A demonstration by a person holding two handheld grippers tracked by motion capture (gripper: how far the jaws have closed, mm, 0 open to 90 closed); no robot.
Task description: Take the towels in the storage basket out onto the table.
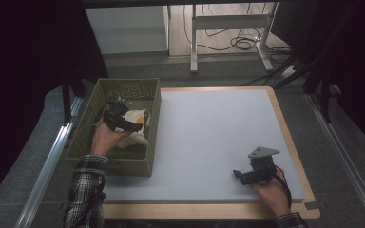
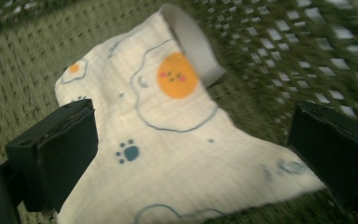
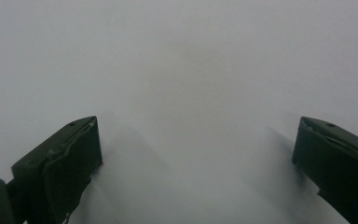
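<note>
Step in hand: I reach my left gripper (image 2: 186,154) into the green mesh basket (image 1: 86,124) at the left edge of the table, closing in on the printed cloth (image 2: 168,140) that lies on the basket floor; I judge this the approach before a pick, with nothing lifted yet

Left gripper: my jaws stand wide apart and hold nothing, one on each side of the cloth's near end, the fabric between them not pinched

Right gripper: my right gripper (image 1: 250,175) rests low over the pale grey mat (image 1: 209,133) near the table's front right corner, jaws spread wide and empty, well apart from the basket

Where the cloth is: inside the basket, toward its right-hand wall in the high view, lying mostly flat on the woven bottom

Which way it points: in the left gripper view its long axis runs from the broad near end between my jaws up and away to a narrower far end, where a white band (image 2: 193,44) curls up against the mesh wall; the orange round face (image 2: 177,74) sits near that far end and a blue paw print (image 2: 129,153) near my left jaw

Next move, as I judge it: I lower the jaws until they straddle a fold of fabric, close on it without catching the mesh, then lift clear of the basket wall toward the mat

Risk: a flat cloth gives little to bite, so I may need to press down and gather it first
</note>
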